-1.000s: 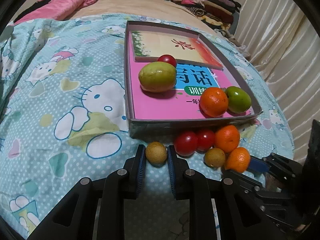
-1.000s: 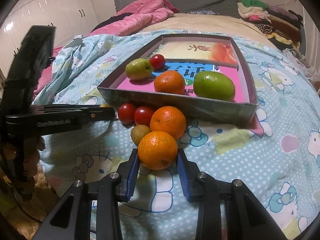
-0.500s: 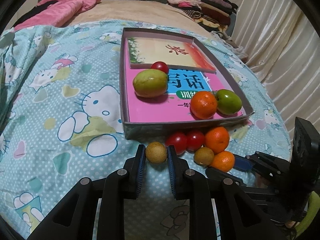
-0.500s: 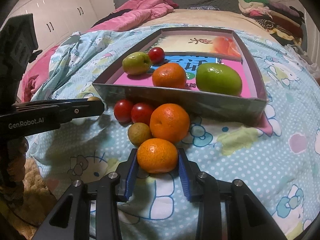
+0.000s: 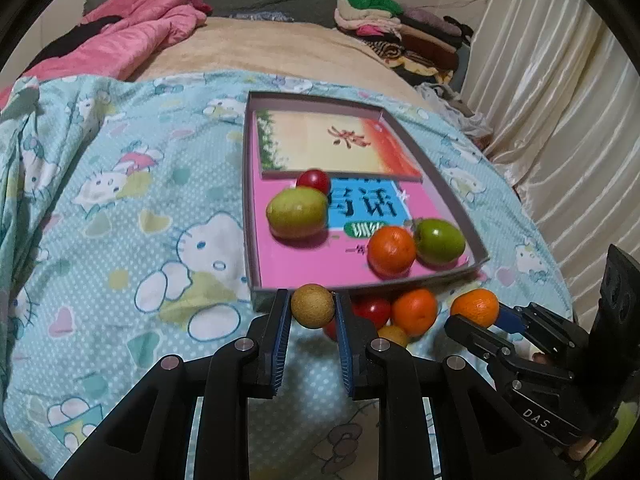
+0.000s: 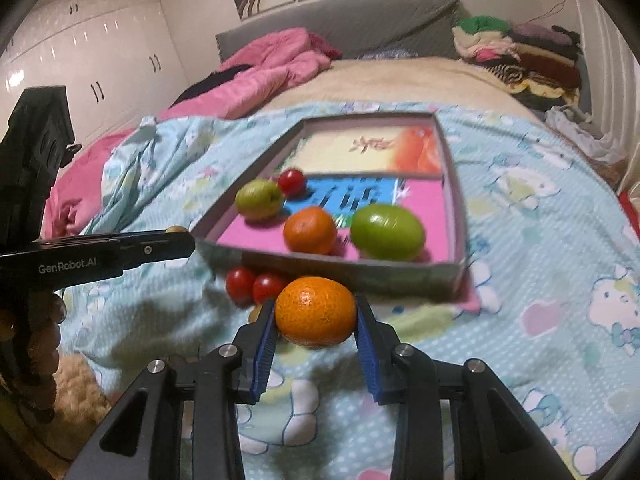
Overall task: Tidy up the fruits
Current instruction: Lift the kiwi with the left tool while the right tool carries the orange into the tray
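My left gripper (image 5: 313,312) is shut on a small brown round fruit (image 5: 312,305) and holds it above the bed, just before the box's near wall. My right gripper (image 6: 316,322) is shut on an orange (image 6: 315,310), also lifted; that orange shows in the left wrist view (image 5: 475,307). The shallow grey box (image 5: 248,216) holds a yellow-green fruit (image 5: 297,212), a red tomato (image 5: 313,180), an orange (image 5: 391,250) and a green fruit (image 5: 439,241). On the bedspread before the box lie two red tomatoes (image 6: 254,285), another orange (image 5: 414,311) and a small brown fruit (image 5: 393,335).
The box lies on a blue cartoon-print bedspread (image 5: 120,220), with books lining its floor. A pink quilt (image 5: 132,44) and a pile of folded clothes (image 5: 400,36) lie at the bed's far end. Curtains (image 5: 560,120) hang on the right.
Both grippers have lifted their fruits off the bedspread and moved toward the box. The loose fruits on the bedspread have stayed in place.
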Demonstrator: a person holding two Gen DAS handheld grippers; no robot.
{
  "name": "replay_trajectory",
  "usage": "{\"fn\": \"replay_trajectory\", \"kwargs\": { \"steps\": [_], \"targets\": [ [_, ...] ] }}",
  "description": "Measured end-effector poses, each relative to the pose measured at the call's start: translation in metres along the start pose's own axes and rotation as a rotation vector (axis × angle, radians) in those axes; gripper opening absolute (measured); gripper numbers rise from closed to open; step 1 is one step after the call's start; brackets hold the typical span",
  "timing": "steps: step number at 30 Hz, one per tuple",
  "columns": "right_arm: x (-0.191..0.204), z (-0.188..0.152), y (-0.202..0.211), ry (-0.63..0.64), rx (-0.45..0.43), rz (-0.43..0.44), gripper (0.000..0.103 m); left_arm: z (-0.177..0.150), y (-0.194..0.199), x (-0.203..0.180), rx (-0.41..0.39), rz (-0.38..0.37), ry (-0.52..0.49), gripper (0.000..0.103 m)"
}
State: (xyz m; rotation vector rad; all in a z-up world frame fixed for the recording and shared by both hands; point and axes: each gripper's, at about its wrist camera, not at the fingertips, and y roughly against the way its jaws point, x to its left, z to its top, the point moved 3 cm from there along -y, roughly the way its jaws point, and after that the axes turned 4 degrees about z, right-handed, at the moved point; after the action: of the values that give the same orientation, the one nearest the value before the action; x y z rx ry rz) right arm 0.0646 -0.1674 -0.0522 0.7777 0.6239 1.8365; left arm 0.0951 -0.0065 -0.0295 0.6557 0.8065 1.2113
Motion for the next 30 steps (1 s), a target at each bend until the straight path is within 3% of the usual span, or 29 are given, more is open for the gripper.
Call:
{"fn": "replay_trajectory", "kwargs": {
  "steps": [14,30],
  "targets": [
    [-0.024,0.022,0.019,-0.026,-0.084,-0.074,0.037,0.024,0.006,-0.007,-0.043,0.023,-0.006,0.023],
    [-0.040,0.029,0.013,-0.039,-0.097,-0.105,0.037,0.024,-0.023,-0.016,-0.003,0.042,-0.024,0.023]
  ]
}}
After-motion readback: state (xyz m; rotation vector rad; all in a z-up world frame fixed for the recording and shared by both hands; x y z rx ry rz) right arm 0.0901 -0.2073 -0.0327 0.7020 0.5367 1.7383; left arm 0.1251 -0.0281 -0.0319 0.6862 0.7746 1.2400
